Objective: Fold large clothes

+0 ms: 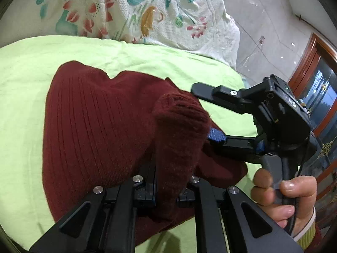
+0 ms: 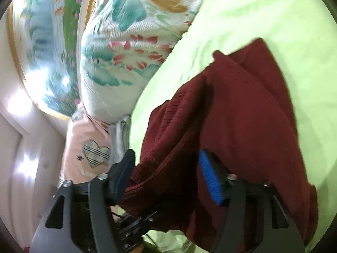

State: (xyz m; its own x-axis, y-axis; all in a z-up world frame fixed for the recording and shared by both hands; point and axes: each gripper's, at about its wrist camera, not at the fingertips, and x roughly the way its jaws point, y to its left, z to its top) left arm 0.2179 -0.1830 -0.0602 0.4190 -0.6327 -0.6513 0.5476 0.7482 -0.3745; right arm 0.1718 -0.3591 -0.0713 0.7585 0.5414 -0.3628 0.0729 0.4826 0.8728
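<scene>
The sweater, a dark red ribbed knit, lies bunched on the green sheet in front of the flowered quilt. Your left gripper is clamped tight on a fold of it, with the cloth humped up over the fingers. Your right gripper stands wide, its blue pads either side of a sweater edge but not pressing on it. In the left view you can see your right hand on its handle, just beside the cloth. Judging from this, you are mid-fold, carrying one edge across. Keep the left grip firm and low, so the layer beneath does not drag. Before closing the right gripper, settle it on a single edge, not a wad, then draw both hands apart to flatten the fold.
</scene>
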